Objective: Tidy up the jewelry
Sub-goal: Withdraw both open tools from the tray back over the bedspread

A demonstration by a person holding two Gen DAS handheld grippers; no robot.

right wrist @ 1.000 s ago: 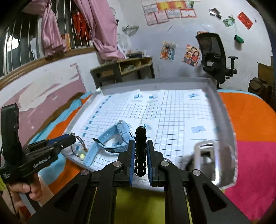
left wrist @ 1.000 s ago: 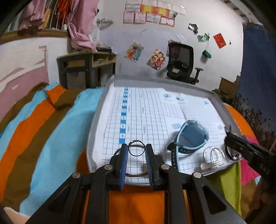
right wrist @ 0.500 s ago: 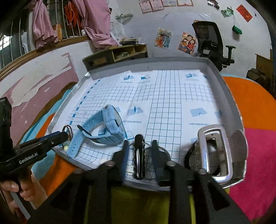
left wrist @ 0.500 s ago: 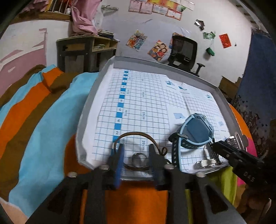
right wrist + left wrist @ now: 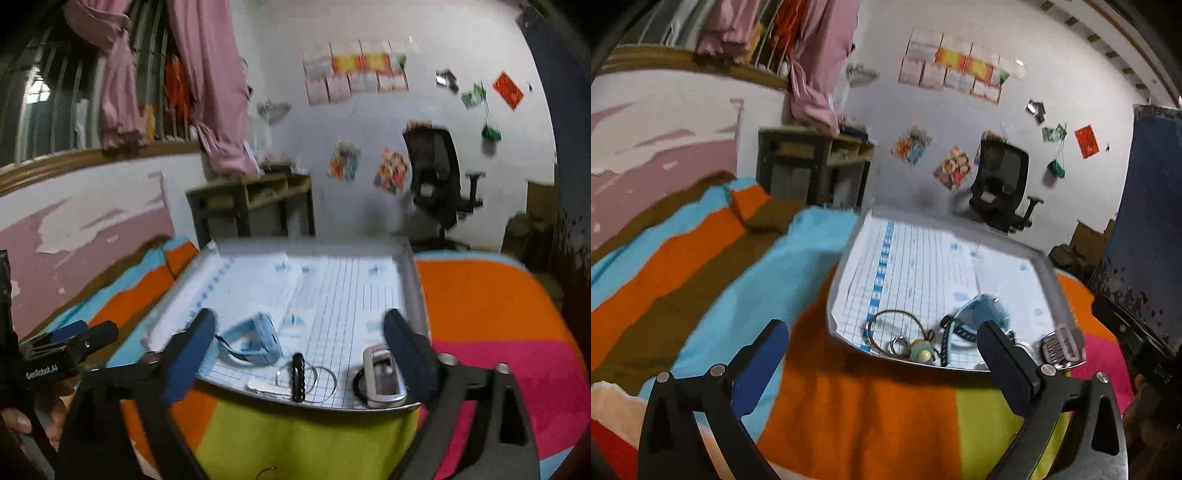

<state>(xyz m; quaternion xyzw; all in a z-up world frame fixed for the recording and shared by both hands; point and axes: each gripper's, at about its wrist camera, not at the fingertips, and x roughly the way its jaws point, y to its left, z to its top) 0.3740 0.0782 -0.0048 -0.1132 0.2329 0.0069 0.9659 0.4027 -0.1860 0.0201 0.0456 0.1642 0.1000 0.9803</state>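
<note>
Two grippers, left (image 5: 882,338) and right (image 5: 299,332), fingers spread wide, empty. Tray (image 5: 413,273): blue watch (image 5: 255,338) at 9 o'clock of black bangle (image 5: 298,376).

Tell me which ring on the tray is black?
The black beaded ring standing on edge at the tray's near rim. The thin wire rings beside it are silvery and lie flat.

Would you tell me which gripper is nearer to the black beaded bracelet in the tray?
Right. The right gripper is open directly in front of the black beaded bracelet; the left gripper is open farther left, by the small ring.
</note>
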